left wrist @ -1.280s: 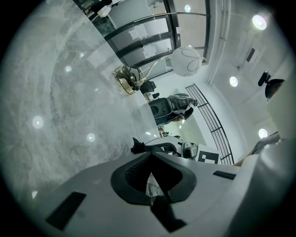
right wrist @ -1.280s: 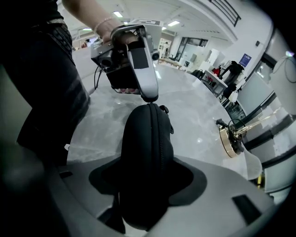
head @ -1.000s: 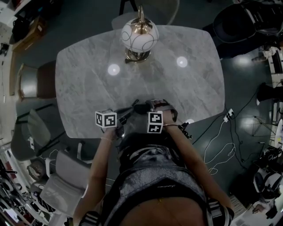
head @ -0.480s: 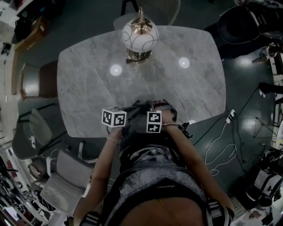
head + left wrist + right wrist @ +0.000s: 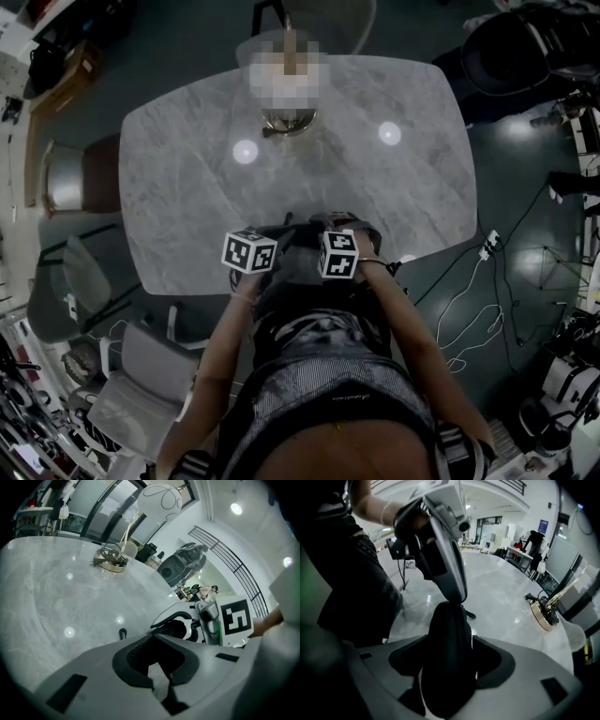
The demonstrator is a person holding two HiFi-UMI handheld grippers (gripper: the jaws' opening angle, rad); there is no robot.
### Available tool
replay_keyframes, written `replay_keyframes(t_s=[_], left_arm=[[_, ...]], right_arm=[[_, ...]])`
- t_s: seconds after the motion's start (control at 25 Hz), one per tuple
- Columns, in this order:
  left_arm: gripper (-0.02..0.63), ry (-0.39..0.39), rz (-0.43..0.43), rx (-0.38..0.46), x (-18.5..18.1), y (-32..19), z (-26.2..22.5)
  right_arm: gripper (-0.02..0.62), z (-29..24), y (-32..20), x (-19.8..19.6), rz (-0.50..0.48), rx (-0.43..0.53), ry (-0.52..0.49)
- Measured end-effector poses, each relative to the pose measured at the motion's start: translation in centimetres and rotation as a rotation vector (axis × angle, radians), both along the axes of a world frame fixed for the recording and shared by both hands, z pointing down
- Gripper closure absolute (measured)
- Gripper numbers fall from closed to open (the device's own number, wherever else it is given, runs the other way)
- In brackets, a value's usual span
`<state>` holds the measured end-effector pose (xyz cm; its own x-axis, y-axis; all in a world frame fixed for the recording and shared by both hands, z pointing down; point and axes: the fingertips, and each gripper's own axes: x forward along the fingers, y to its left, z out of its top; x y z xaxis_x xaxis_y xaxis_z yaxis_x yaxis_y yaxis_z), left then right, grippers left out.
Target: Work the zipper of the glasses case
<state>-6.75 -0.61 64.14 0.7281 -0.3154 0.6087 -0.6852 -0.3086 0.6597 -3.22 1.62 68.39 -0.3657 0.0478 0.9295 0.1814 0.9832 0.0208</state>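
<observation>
The black glasses case [image 5: 448, 630] stands upright between the jaws of my right gripper [image 5: 450, 656]. These jaws are opening, and a thin light gap shows along the case's right side. My left gripper [image 5: 458, 600] comes in from above, shut at the case's top end where the zipper pull [image 5: 469, 615] sticks out. In the left gripper view the jaws of the left gripper [image 5: 158, 641] are closed, and a small black loop [image 5: 122, 633] shows just past them. In the head view both grippers meet over the table's near edge, left gripper [image 5: 281, 236] and right gripper [image 5: 322, 228].
A grey marble table [image 5: 187, 169] carries a lamp with a brass base [image 5: 286, 120] at its far side. Chairs stand at the left [image 5: 70, 173] and near left [image 5: 141, 375]. Cables lie on the floor to the right [image 5: 469, 309].
My left gripper has moved right, close against the right gripper. The right gripper's marker cube has tilted a little.
</observation>
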Motion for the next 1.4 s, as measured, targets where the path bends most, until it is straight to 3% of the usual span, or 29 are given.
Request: replay_keyframes(t_s=[0.16,0.4,0.56,0.68,1.0,1.4], left_arm=[[0.599,0.003,0.024,-0.005,1.0,0.3,0.2],[0.598,-0.018,0.021,0.015,0.8,0.5,0.1],[0.598,-0.010,0.023,0.021,1.3,0.8,0.1],[0.598,-0.011,0.027,0.019,1.9,0.9,0.0],[0.600,-0.046,-0.010,-0.024,2.5,0.7,-0.1],[0.598,-0.082,0.041,-0.028,5.5,0.2,-0.6]], right_arm=[[0.278,-1.6,0.9,1.3,0.011,-0.086,-0.069],[0.278,-3.5,-0.1,2.4,0.200,-0.230,-0.204],[0.278,-2.7,-0.7,4.6,0.231,-0.266,-0.162],[0.279,-1.5,-0.4,5.8,0.207,-0.272,-0.116],[0.290,-1.4,-0.2,5.9,0.190,-0.248,-0.166],[0.291,-1.4,0.0,5.7,0.181,-0.227,-0.177]])
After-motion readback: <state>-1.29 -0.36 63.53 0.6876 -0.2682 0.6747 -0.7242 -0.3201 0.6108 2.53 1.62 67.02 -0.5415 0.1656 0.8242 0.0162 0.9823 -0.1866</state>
